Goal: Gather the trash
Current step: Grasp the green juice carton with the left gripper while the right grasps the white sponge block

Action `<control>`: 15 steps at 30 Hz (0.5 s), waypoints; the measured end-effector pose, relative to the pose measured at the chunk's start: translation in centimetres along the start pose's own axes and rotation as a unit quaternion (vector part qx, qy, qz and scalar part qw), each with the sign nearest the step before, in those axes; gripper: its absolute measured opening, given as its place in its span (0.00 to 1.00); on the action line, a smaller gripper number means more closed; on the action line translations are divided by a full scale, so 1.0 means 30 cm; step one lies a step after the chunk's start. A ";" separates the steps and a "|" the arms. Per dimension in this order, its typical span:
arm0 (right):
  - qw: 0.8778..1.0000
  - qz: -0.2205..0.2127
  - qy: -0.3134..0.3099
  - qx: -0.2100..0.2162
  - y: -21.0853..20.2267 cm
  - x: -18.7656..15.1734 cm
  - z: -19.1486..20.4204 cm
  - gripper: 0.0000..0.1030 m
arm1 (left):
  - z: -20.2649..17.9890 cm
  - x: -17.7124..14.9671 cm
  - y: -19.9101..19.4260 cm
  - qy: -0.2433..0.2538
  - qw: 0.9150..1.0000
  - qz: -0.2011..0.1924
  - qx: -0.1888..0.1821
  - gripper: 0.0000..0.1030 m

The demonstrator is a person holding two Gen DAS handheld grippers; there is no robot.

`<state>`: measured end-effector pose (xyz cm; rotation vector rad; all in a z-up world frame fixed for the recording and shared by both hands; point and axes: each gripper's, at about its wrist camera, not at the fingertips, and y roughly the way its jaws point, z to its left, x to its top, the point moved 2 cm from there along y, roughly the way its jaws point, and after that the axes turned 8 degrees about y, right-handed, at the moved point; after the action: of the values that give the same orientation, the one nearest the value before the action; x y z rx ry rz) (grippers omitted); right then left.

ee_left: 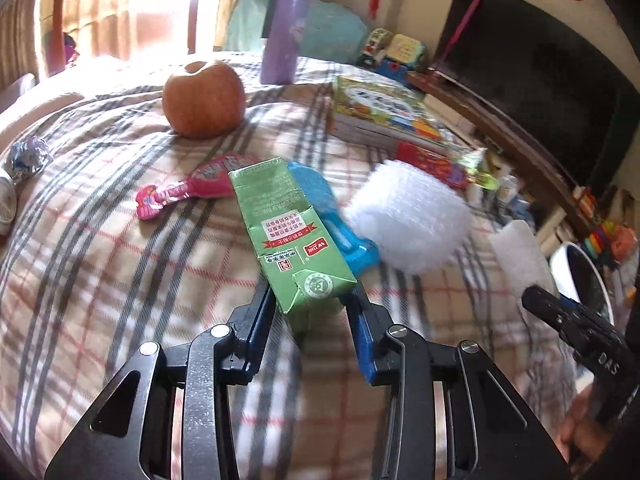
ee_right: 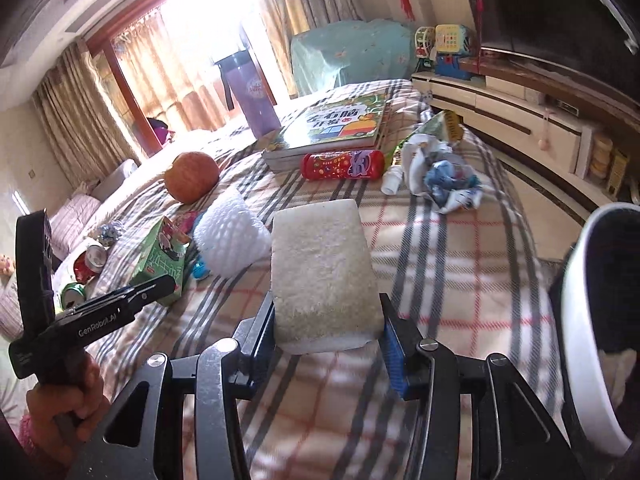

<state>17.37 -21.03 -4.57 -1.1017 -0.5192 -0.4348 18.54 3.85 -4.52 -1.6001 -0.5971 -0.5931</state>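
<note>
Left gripper point(ee_left: 312, 300): lower centre of frame, level over the plaid bedspread point(ee_left: 120, 280), fingers pinching a green carton point(ee_left: 286, 232) by its near end. Right gripper point(ee_right: 328, 320): lower centre, clamped on a white foam block point(ee_right: 322, 268); white bin point(ee_right: 580, 340) at right edge.

A beige bed cover point(ee_left: 100, 280) is checked with grey and red lines. On it lie a green rectangular drink carton point(ee_left: 288, 232) with a red label band, a round orange apple point(ee_left: 204, 98), a bright pink foil wrapper point(ee_left: 188, 192), a blue plastic toy point(ee_left: 336, 220) and white foam netting point(ee_left: 412, 220); a purple tumbler point(ee_left: 284, 36) with a dark lid stands at its far edge.
</note>
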 end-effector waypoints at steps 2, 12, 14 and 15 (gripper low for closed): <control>1.000 -0.006 0.003 0.000 -0.041 -0.014 -0.008 0.46 | -0.023 -0.019 -0.035 0.008 1.000 -0.006 -0.015 0.34; 0.998 -0.036 0.040 -0.019 -0.192 -0.071 -0.096 0.46 | -0.218 -0.086 -0.124 0.061 0.995 -0.007 -0.078 0.34; 0.998 -0.043 0.049 -0.027 -0.224 -0.082 -0.124 0.46 | -0.270 -0.096 -0.135 0.078 0.993 -0.008 -0.089 0.34; 0.997 -0.046 0.054 -0.030 -0.241 -0.088 -0.141 0.46 | -0.297 -0.100 -0.141 0.087 0.992 -0.009 -0.096 0.34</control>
<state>11.86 -27.53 -2.44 -1.1082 -0.4654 -0.5904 13.13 -4.70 -2.56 -1.7022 -0.4362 -0.8144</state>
